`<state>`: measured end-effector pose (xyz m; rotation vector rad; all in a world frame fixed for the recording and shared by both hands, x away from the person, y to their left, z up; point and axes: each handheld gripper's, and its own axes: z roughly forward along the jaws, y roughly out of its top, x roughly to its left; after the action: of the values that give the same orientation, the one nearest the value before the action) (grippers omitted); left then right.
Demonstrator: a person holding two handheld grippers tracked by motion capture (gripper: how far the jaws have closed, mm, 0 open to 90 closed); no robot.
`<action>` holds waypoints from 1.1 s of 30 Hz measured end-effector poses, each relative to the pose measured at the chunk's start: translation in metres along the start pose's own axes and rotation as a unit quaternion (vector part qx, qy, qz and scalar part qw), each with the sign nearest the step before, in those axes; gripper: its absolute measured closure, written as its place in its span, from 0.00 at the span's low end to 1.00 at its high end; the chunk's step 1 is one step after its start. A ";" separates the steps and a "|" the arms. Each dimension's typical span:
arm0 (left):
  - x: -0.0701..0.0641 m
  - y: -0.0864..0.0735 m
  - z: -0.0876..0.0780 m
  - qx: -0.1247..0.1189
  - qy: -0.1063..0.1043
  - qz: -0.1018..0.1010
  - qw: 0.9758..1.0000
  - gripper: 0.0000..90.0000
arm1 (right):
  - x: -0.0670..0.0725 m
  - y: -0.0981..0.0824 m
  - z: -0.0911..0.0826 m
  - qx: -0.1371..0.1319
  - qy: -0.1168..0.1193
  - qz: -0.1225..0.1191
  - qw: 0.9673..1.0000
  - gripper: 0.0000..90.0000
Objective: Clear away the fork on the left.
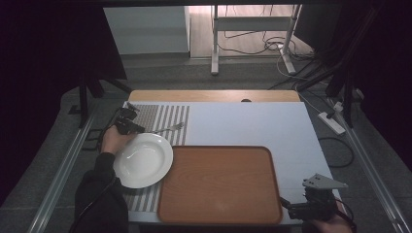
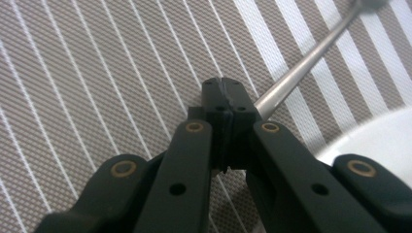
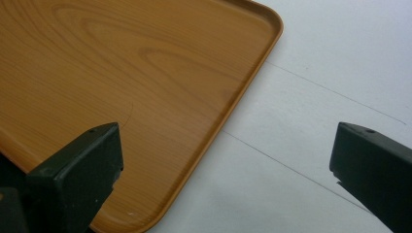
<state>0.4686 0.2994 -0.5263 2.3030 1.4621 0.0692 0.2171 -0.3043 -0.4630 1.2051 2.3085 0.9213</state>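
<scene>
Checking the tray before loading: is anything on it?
No, the tray is bare wood; the plate sits beside it on the striped mat.

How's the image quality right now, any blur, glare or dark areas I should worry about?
High view: dark at both sides, the table evenly lit, the plate bright without harsh glare. Left gripper view: tongs sharp, the fork blurring toward its far end. Right gripper view: tray sharp, soft sheen, no strong shadows.

Fork (image 2: 296, 77) tines blurred, edge-cropped

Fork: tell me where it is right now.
In the high view the fork lies on the striped placemat at the table's left, just beyond the white plate, its handle clamped in the left gripper.
</scene>
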 end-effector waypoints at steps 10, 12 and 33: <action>-0.003 -0.001 -0.001 0.004 -0.025 0.019 0.999 0.99 | 0.000 0.000 -0.001 -0.003 0.003 0.001 1.000 0.00; -0.001 0.000 -0.003 -0.018 -0.030 0.009 0.999 0.91 | 0.000 0.000 -0.001 -0.004 0.004 0.000 1.000 0.00; -0.029 0.024 0.015 -0.041 -0.021 0.054 0.997 0.00 | 0.001 0.000 -0.001 -0.001 0.006 -0.004 1.000 0.00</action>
<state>0.4804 0.2606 -0.5264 2.3019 1.2887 0.1103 0.2162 -0.3041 -0.4628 1.1903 2.3192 0.9308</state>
